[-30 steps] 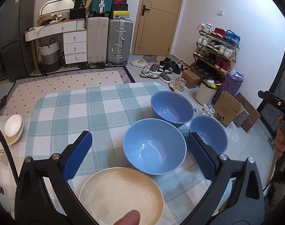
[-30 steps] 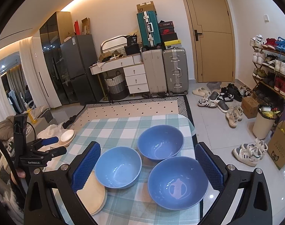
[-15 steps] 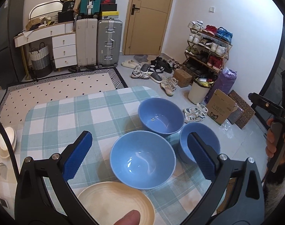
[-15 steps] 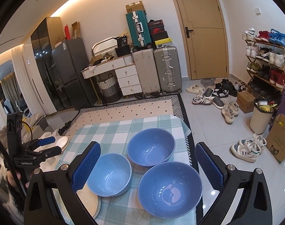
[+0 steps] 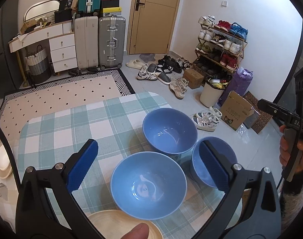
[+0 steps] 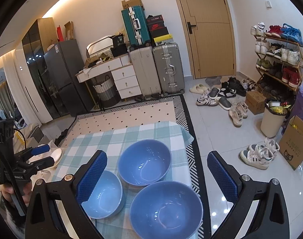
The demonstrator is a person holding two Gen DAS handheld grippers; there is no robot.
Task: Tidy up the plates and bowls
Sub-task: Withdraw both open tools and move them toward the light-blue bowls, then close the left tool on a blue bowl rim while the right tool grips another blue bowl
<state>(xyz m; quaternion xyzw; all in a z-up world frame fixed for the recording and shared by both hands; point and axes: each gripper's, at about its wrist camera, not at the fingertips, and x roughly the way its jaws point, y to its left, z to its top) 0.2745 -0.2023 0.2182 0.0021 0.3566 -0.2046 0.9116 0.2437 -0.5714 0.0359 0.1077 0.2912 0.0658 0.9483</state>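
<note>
Blue round ceramic bowls (image 5: pixel 149 183) (image 5: pixel 169 130) (image 6: pixel 165 209) stand clustered on our green checked tablecloth (image 5: pixel 71 123) beside a cream round plate (image 5: pixel 115 226), while our left gripper (image 5: pixel 147 163) and right gripper (image 6: pixel 157 177) hover released, holding nothing.

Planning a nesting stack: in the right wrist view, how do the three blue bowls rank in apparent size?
1. Nearest bowl, looks largest, though closeness inflates it.
2. Far bowl.
3. Left bowl, looks smallest, but one of the tongs' fingers partly hides it.
True sizes may match.
</note>
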